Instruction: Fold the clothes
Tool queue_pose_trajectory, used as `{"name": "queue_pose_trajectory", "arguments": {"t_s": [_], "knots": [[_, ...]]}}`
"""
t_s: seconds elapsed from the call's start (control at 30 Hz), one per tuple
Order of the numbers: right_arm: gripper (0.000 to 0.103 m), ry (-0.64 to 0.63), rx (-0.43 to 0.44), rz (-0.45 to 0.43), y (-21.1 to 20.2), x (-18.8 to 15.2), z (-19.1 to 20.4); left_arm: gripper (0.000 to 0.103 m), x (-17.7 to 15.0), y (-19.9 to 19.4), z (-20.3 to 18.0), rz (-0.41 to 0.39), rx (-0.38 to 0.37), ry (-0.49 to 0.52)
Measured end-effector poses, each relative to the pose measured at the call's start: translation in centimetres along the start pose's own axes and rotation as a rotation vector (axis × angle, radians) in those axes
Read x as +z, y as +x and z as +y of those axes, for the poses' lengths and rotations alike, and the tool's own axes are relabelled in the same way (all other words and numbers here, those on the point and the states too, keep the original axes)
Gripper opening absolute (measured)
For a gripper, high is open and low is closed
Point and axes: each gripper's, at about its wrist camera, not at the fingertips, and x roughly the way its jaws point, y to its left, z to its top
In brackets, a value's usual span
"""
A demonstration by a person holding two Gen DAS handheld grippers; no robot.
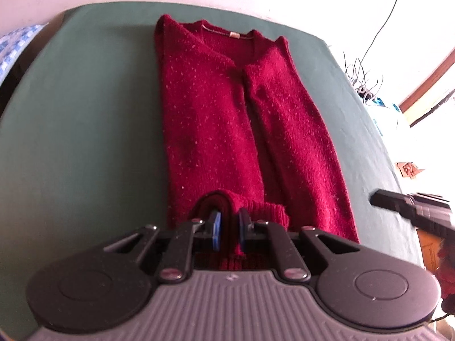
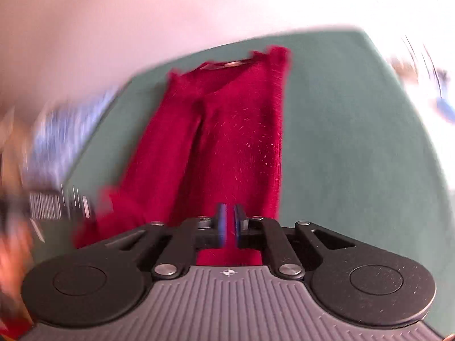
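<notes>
A dark red knit sweater lies lengthwise on the green table, collar at the far end and both sides folded inward. My left gripper is shut on the sweater's ribbed hem, which bunches up between the blue pads. In the blurred right wrist view the sweater runs from the far collar right up to my right gripper. Its pads are almost together with a thin strip of red between them, and red fabric shows under the gripper body. The right gripper also shows beside the sweater's right edge.
The green table has bare cloth on both sides of the sweater. Blue-and-white checked fabric lies past the left edge. Cables and small items sit beyond the right edge. A pale wall stands behind the far end.
</notes>
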Motion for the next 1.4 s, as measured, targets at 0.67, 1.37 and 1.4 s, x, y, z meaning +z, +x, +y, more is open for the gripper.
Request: {"name": "queue_pose_trajectory", "arguments": {"t_s": [0.67, 1.37, 1.4], "knots": [[0.054, -0.979, -0.009, -0.095, -2.4, -11.6, 5.3, 0.009, 0.9, 0.6, -0.1, 0.027, 0.012, 0.004], [0.012, -0.398, 0.04, 0.129, 4.2, 1.1, 2.2, 0.014, 3.7, 1.6, 2.4, -0.023, 0.083, -0.069], [0.012, -0.369, 0.027, 0.16, 5.0, 1.6, 2.0, 0.013, 3.8, 1.8, 2.7, -0.022, 0.089, -0.074]]}}
